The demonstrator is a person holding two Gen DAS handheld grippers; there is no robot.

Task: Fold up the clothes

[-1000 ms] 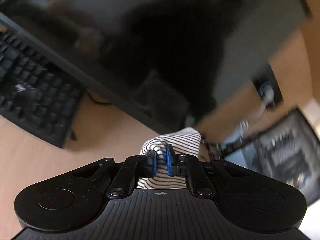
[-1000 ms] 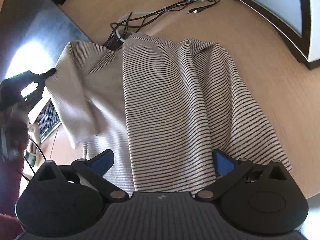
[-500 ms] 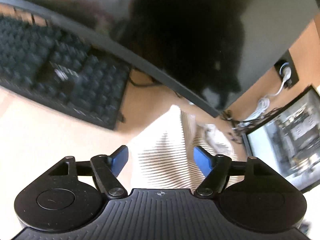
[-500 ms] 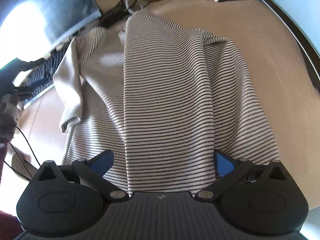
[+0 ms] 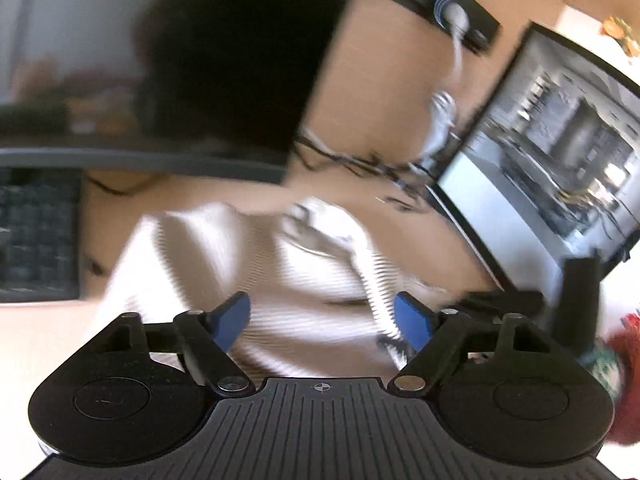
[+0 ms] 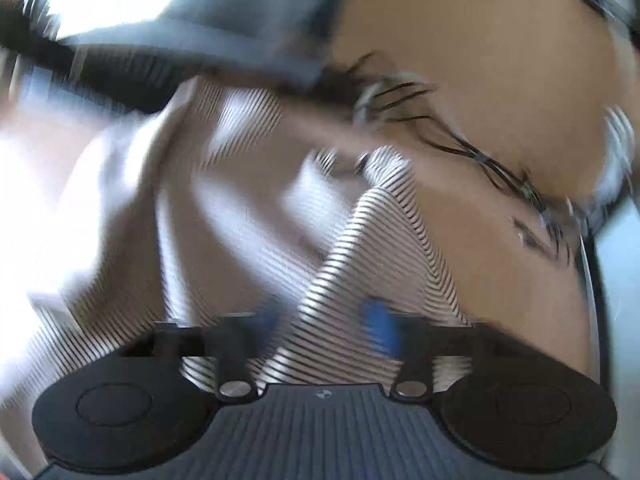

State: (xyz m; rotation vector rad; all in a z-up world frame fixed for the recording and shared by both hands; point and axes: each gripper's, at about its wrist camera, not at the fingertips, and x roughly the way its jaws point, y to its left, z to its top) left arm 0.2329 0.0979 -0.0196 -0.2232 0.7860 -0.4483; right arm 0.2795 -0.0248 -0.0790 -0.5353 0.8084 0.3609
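Item: striped shirt (image 5: 288, 280), pale with fine dark stripes, lying rumpled on the wooden desk (image 5: 380, 92). Landmark: the shirt.

Left gripper (image 5: 322, 316): poised over the shirt's near part, jaws wide apart, nothing between the blue pads; cloth shows through the gap.

Right gripper (image 6: 324, 328): low at the shirt's near edge, a raised ridge of striped cloth running up between its fingers. Motion blur hides whether the jaws are clamped on it; cannot tell.

Surroundings: keyboard (image 5: 36, 236) left of the shirt, dark monitor (image 5: 200, 60) beyond it, cable bundle (image 6: 460, 148) beyond it to the right, second screen (image 5: 560, 152) farther right.

Handling note (judgement): both views are smeared, so motion is probably quick. The fold goes best if the pinched edge is carried across in one even sweep, kept taut and clear of the cables, with the free gripper pinning the shirt body so it does not drag.
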